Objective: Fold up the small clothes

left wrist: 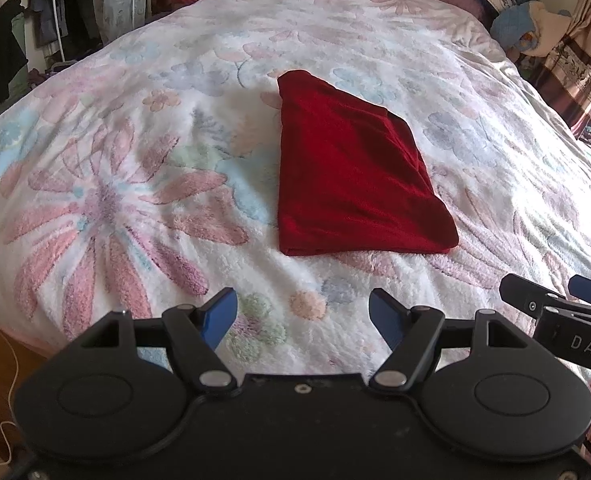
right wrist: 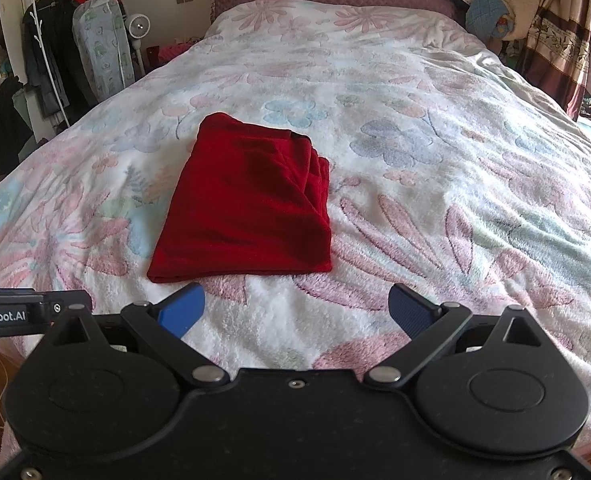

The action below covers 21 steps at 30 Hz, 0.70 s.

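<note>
red garment (left wrist: 351, 168), folded into a thick wedge, lying on the flowered bedspread (left wrist: 135, 184).

from the left: a clothes rack (right wrist: 55, 40) with hanging coats stands beside the bed; the left hand-held gripper (left wrist: 303, 320) hovers over the near edge of the bed, its blue pads (left wrist: 219, 320) spread wide with nothing between them; the garment rests flat just beyond both tools, layered edges on its right side; the right hand-held gripper (right wrist: 297, 312) is likewise spread and empty, clear of the cloth; a patterned curtain (right wrist: 555, 40) hangs at the far right.
</note>
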{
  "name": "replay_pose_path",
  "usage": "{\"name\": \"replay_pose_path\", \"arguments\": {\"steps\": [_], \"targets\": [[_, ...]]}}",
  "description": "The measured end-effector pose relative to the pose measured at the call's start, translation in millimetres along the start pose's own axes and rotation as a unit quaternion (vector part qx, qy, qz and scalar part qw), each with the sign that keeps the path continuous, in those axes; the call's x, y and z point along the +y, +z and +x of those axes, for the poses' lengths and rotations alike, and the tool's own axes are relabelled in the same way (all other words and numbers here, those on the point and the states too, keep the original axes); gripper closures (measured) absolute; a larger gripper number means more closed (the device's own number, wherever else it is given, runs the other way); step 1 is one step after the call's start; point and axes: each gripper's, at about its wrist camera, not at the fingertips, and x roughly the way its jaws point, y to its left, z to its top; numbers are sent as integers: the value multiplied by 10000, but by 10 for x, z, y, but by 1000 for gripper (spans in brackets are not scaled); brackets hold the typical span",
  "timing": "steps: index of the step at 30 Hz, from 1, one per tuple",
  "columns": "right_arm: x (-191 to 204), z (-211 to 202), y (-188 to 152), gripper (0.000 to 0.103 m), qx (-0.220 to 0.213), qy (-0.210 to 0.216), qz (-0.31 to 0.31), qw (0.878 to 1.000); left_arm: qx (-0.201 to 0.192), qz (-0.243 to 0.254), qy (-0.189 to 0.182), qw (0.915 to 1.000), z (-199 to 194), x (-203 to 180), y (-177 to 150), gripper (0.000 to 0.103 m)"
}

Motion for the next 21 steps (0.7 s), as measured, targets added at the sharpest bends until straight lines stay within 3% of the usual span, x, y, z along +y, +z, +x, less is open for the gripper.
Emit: {"name": "replay_pose_path", "arguments": {"steps": [21], "targets": [[-9, 7, -40, 4, 44, 17, -16, 10000, 1, 43, -33, 10000, 17, -7, 17, 29]]}}
